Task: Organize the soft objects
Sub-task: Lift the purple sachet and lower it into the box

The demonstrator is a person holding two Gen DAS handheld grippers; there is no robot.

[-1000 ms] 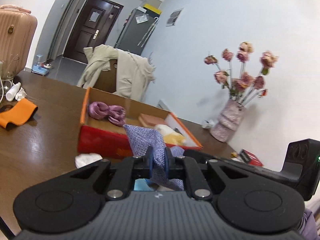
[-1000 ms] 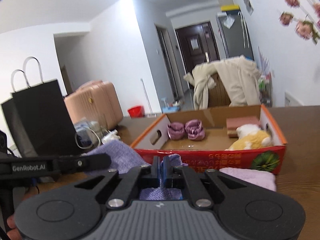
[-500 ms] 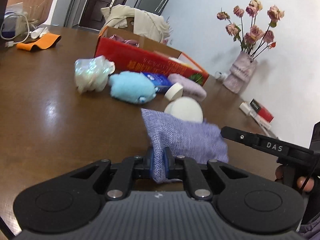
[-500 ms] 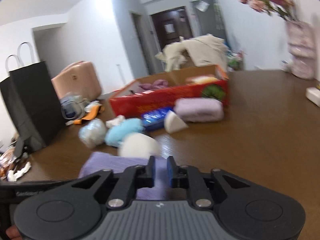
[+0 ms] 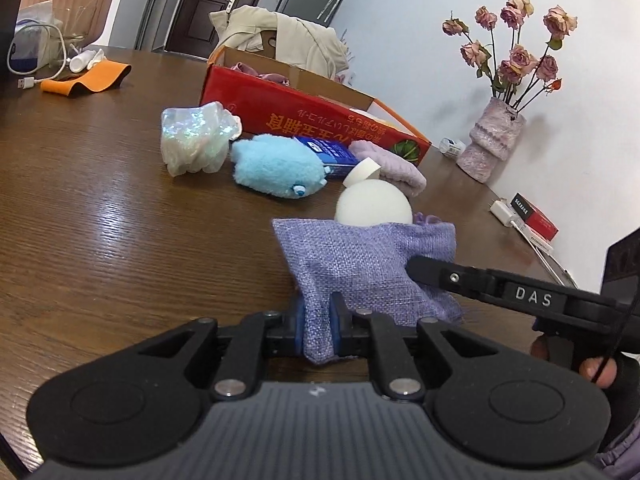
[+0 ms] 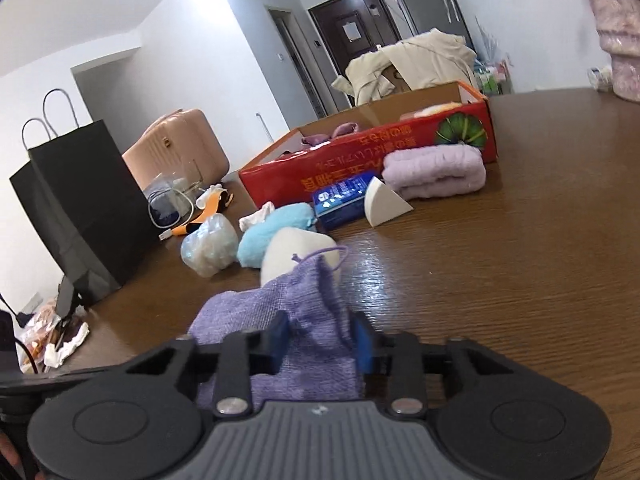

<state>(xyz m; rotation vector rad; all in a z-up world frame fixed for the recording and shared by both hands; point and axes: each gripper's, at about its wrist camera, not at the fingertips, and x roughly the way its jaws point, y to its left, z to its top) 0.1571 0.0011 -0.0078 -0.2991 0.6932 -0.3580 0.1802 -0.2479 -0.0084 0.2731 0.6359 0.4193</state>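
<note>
Left wrist view: our left claw (image 5: 318,330) is clamped tight on a near corner of the lilac pouch (image 5: 368,264), which lies on the table (image 5: 120,240) just before the white ball (image 5: 374,206).
Right claw (image 6: 322,342): jaws closing, pouch cloth bunched between them, pads apparently not yet pressing.
Technique: we should let it bite fully before lifting, then raise both corners together toward the red box (image 5: 312,120).
Pose: both claws tilt down toward the table, side by side.

Lilac woven pouch (image 5: 360,256), sky-blue plush (image 5: 276,170), red box (image 5: 304,114), brown woodgrain table (image 5: 100,208)
</note>
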